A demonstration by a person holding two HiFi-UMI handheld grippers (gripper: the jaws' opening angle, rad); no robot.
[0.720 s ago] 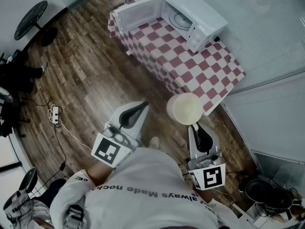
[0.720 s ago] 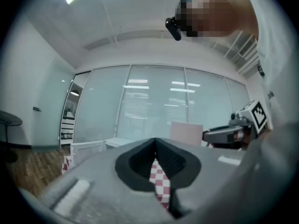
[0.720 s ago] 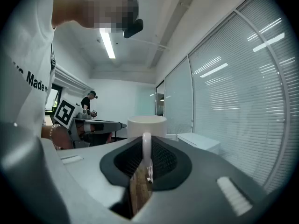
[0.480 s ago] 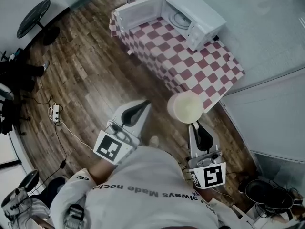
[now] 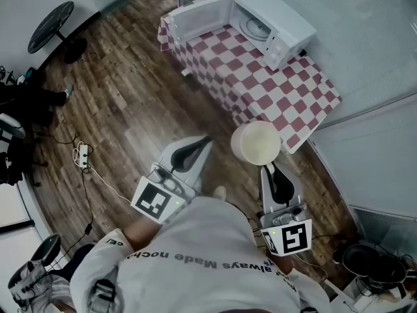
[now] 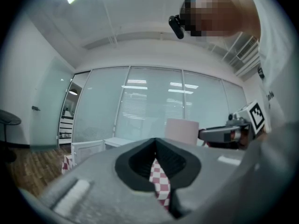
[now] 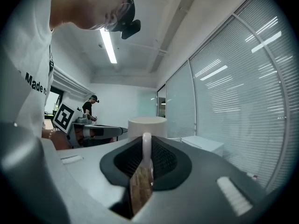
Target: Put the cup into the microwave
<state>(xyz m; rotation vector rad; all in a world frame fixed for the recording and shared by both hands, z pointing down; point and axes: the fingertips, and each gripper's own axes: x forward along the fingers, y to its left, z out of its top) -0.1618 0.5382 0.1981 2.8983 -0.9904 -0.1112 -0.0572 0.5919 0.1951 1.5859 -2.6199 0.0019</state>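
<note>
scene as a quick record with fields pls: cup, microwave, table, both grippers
cup: cream round cup, held in the air by its handle, short of the table's near corner
right gripper: jaws closed on the cup's handle
left gripper: jaws together, nothing between them
microwave: white microwave oven at the table's far end, door swung open
table: covered by a red-and-white checked cloth
floor: dark wooden planks
status: cup not yet in the microwave

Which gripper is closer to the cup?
Right. The right gripper grips the cup by its handle; the left gripper sits apart, to the cup's left.
</note>
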